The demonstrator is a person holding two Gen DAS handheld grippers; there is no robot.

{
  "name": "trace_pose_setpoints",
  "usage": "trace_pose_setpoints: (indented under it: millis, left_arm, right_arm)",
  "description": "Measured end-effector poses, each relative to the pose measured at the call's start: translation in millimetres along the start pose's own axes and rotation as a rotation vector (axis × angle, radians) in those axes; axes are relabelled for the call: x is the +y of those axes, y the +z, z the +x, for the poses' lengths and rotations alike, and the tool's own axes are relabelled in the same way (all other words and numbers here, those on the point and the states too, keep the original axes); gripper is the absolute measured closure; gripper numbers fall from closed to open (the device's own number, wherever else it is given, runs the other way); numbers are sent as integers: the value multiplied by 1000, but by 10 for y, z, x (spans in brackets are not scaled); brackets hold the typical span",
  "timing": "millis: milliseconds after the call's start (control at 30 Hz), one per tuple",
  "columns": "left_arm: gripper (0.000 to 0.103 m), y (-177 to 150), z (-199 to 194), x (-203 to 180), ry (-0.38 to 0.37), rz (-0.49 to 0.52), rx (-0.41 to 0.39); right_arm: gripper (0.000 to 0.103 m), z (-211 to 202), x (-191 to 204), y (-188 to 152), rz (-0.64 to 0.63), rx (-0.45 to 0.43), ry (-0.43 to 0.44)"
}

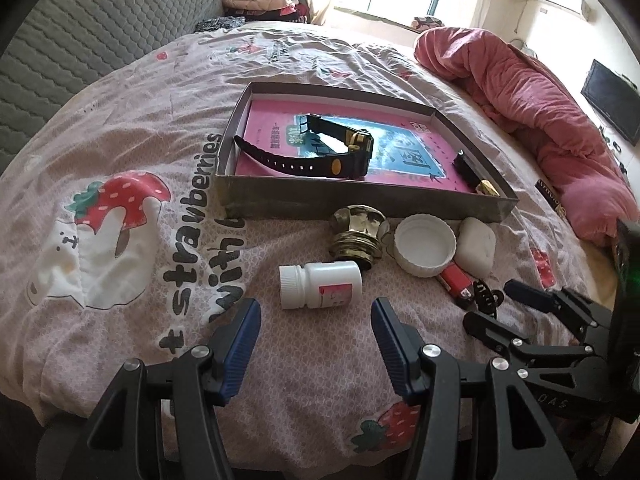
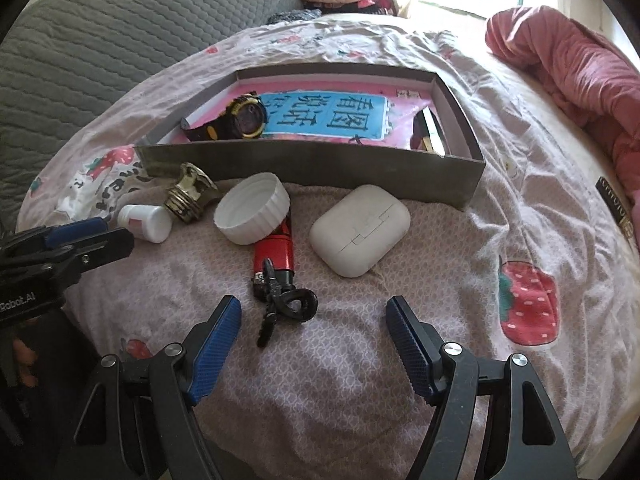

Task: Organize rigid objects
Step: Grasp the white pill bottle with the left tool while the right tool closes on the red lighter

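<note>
A bed (image 1: 120, 128) covered with a pink strawberry-print sheet holds a shallow grey cardboard box (image 1: 360, 202) and a loose row of small items in front of it. Inside the box, on a pink and blue printed sheet, lies a black and yellow wristwatch (image 1: 320, 152), with a small dark object (image 1: 470, 170) near the box's right wall. Outside the box, along its near wall, from left to right: a white pill bottle (image 1: 320, 284) lying on its side, a brass-coloured faceted knob (image 1: 358, 236), a white ribbed cap (image 1: 425, 246) with its open side up, and a white earbud case (image 1: 475, 250). A red lighter (image 2: 275, 252) lies partly under the cap's near edge, and a black clip (image 2: 286, 300) rests on the lighter's near end. The left hand-held gripper (image 1: 316, 320) hovers above the sheet with its blue-padded jaws spread apart, empty, the pill bottle just beyond them. The right hand-held gripper (image 2: 314, 320) also has its jaws spread wide and holds nothing; the black clip lies just ahead, nearer its left finger, and the earbud case lies further on. A bunched pink quilt (image 1: 540, 120) sits at the right.
</note>
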State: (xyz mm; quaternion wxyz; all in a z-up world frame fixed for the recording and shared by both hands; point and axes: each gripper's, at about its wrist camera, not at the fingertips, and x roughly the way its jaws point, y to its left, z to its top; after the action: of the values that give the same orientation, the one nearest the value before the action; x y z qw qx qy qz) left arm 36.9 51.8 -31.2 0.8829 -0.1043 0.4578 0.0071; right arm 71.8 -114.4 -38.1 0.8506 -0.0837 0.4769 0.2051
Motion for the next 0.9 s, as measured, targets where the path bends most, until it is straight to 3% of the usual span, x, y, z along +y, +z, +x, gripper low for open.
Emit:
trace_pose_setpoints:
  millis: [400, 533, 800, 900]
  left_arm:
    - [46, 29, 165, -28, -2, -33, 11]
    - [46, 32, 208, -45, 7, -33, 8]
    - [46, 50, 271, -27, 20, -41, -3]
    - [46, 50, 291, -28, 23, -40, -4]
  right_arm:
    - [40, 76, -43, 35, 22, -2, 36]
    - [57, 45, 5, 34, -4, -14, 52]
    - [76, 18, 83, 25, -49, -28, 71]
    - [78, -3, 117, 23, -70, -35, 67]
